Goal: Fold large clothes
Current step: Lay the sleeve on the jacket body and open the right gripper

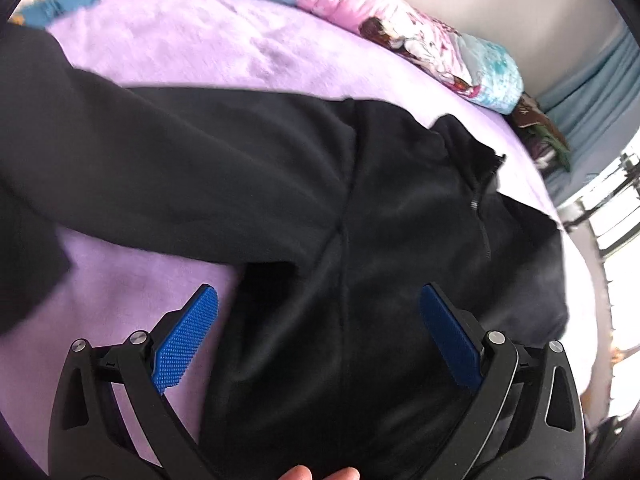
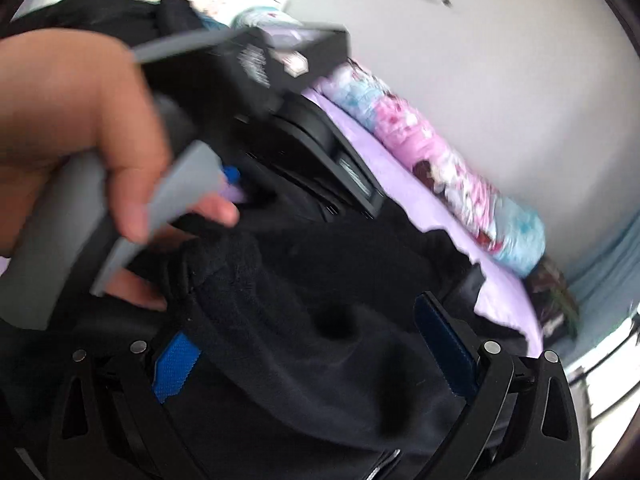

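a: where is the black jacket [image 1: 400, 216] lying?

b: it is spread on the purple blanket [image 1: 180, 44], collar and short zip toward the far right, one sleeve [image 1: 160, 168] stretched out to the left. a rolled floral quilt [image 1: 420, 36] is seen along the far edge.

a: and the tongs?

b: the left gripper [image 1: 318, 300] is held wide open above the near part of the jacket body; nothing is pinched between its blue pads. the right gripper [image 2: 308, 320] is also spread wide. dark cloth is draped between and over its jaws, with one pad partly covered, but no clamping is seen.

a: what could go wrong from here?

b: probably a snag. loose fabric lying across the open right jaws could be dragged along if that gripper is pulled away, and the flat layout would be rumpled. the hand [image 2: 76, 128] on the left tool is also very close to the right gripper, so a collision is possible. the right view is blurred, so a hasty close may catch a bunched layer instead of a clean edge.
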The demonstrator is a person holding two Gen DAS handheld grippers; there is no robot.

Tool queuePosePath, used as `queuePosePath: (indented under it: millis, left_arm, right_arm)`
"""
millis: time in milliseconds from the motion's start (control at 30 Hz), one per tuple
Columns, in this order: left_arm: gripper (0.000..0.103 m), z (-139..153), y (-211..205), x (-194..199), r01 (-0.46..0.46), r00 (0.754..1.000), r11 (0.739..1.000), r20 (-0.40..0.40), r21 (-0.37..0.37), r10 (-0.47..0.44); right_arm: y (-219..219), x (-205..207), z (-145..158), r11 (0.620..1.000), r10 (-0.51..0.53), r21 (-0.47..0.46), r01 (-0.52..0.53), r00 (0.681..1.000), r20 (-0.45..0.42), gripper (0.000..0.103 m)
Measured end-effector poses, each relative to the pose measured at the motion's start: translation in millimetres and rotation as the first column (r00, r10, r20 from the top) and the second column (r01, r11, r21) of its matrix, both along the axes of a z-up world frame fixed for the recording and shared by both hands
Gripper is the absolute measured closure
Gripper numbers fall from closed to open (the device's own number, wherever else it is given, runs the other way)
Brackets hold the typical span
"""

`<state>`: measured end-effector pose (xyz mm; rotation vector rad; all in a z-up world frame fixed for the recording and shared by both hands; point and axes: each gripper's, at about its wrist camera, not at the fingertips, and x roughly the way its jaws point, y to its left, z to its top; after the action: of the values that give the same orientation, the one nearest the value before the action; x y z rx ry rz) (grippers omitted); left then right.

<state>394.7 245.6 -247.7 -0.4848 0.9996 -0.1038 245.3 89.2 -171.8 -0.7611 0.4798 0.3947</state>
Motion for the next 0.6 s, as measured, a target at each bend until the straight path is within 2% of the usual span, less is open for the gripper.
queuePosePath:
  millis: [67,133,267,300,333,367,400,433,467,533,600]
  left_arm:
    - [0.006,-6,-2,7,0.025,1.0,0.997,-0.004,-0.075,-0.025]
    - [0.006,-12,-4,15,0.011,1.0,0.991,-0.003,-0.132,-0.012]
    - [0.006,-12,-10,22,0.005,1.0,0.993,-0.028,-0.116,-0.008]
    - [0.006,-9,-13,22,0.03,0.998,0.997,-0.055,-0.076,-0.035]
    - [0.006,-2,-22,19,0.093,0.993,0.995,-0.081,0.034,-0.09]
    - [0.006,7,-30,12,0.155,0.986,0.975,-0.081,0.157,-0.144]
    - [0.006,16,-38,-1,0.212,0.977,0.928,-0.08,0.306,-0.197]
    - [0.006,19,-40,-8,0.246,0.969,0.912,-0.095,0.328,-0.227]
    - [0.006,20,-38,-15,0.279,0.96,0.919,-0.111,0.28,-0.257]
    - [0.006,18,-30,-33,0.326,0.941,0.937,-0.133,0.123,-0.31]
    - [0.006,9,-29,-46,0.352,0.925,0.935,-0.17,0.043,-0.341]
  right_arm:
    - [-3,7,-4,1.0,-0.018,0.003,0.018,1.0,0.0,0.006]
    - [-10,18,-7,0.999,-0.05,0.006,0.05,0.999,-0.014,0.006]
    - [-20,27,-8,0.998,-0.068,0.006,0.068,0.997,-0.026,0.006]
    - [-23,28,-7,0.998,-0.063,0.018,0.064,0.997,-0.042,0.006]
    - [-25,28,-6,0.998,-0.061,0.028,0.063,0.997,-0.055,0.006]
    - [-27,27,-7,0.998,-0.053,0.039,0.056,0.996,-0.074,0.006]
    - [-28,26,-9,0.998,-0.047,0.042,0.051,0.995,-0.085,0.006]
    - [-27,23,-12,0.998,-0.04,0.038,0.043,0.996,-0.084,0.006]
    - [-26,20,-14,0.999,-0.033,0.032,0.035,0.996,-0.079,0.006]
    - [-23,10,-20,1.0,-0.019,0.022,0.021,0.998,-0.061,0.006]
    - [-22,-3,-25,1.0,-0.009,0.026,0.011,0.998,-0.069,0.006]
